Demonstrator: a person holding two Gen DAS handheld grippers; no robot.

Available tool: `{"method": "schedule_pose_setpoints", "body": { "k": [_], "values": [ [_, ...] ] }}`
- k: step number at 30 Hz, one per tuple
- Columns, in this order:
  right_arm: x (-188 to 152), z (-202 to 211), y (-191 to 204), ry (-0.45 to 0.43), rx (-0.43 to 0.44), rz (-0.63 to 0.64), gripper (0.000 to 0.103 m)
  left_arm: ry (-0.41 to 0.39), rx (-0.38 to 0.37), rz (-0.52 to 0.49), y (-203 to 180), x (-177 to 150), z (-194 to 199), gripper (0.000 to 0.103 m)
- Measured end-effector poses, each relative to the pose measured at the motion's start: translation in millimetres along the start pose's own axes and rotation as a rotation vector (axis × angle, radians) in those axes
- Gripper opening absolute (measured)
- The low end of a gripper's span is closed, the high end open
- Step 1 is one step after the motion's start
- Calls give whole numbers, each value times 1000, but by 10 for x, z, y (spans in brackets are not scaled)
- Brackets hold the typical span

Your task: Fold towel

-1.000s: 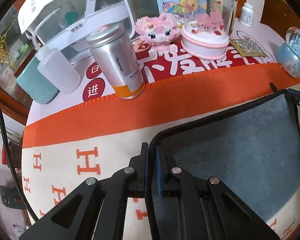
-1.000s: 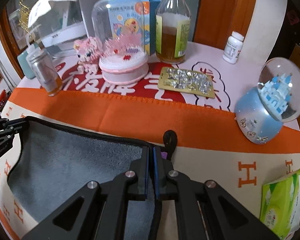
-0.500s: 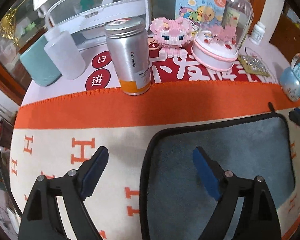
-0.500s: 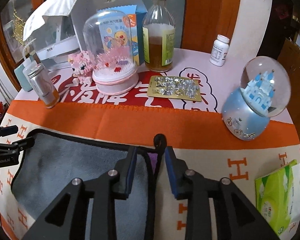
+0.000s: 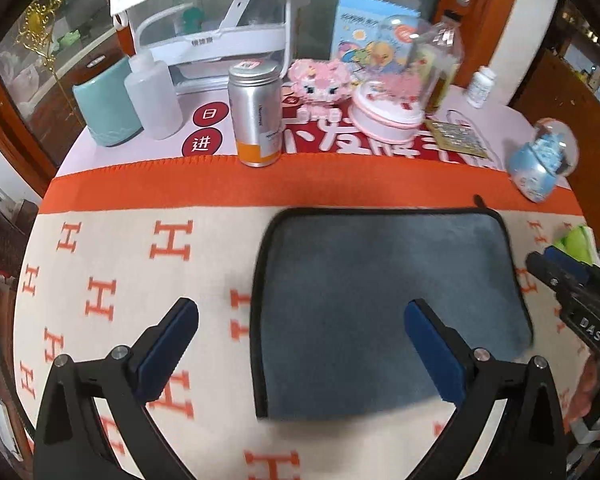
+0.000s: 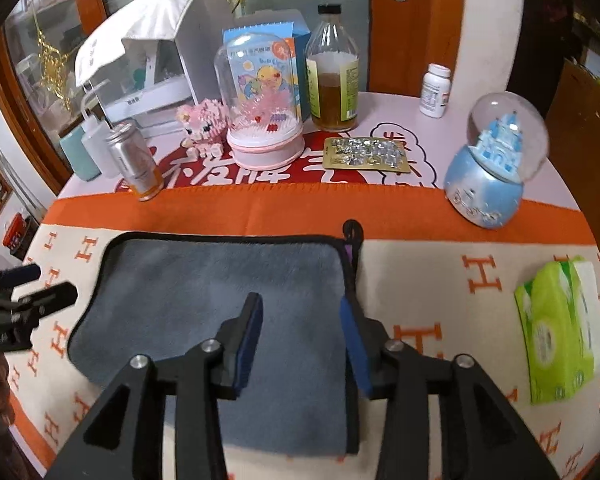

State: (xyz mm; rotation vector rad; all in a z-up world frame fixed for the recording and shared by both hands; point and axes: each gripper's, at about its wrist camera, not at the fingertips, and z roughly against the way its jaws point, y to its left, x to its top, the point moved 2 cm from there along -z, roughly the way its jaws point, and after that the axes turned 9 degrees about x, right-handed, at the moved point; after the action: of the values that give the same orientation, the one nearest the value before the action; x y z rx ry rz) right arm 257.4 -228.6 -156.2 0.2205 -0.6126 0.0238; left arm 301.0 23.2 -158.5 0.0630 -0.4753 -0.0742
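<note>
A grey towel (image 5: 384,304) with black edging lies flat and folded on the orange-and-cream tablecloth; it also shows in the right wrist view (image 6: 220,312). My left gripper (image 5: 300,344) is wide open and empty, raised above the towel's left side. My right gripper (image 6: 300,340) is open and empty above the towel's right edge. The right gripper shows at the right edge of the left wrist view (image 5: 572,284). The left gripper shows at the left edge of the right wrist view (image 6: 24,296).
Along the table's back stand a silver can (image 5: 256,112), a white squeeze bottle (image 5: 152,96), a teal cup (image 5: 104,108), a pink toy (image 5: 320,84), a glass dome (image 6: 264,100), an amber bottle (image 6: 332,76), a blister pack (image 6: 364,154) and a snow globe (image 6: 496,160). A green tissue pack (image 6: 560,328) lies right.
Both grippers let go of the towel's far corners, opened and drew back and up. The towel now lies flat with its folded edge set down.
</note>
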Motion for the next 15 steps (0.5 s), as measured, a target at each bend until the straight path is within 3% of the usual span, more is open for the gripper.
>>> {"method": "schedule_pose_setpoints", "body": {
  "k": [10,15],
  "values": [
    [-394,687,337,-23,25,-44,44,-9,-5,32,-63,-658,829,102],
    [-569,1083,464,-46,50,-53,56,-23,4,42,-78,-947,1226,102]
  ]
}}
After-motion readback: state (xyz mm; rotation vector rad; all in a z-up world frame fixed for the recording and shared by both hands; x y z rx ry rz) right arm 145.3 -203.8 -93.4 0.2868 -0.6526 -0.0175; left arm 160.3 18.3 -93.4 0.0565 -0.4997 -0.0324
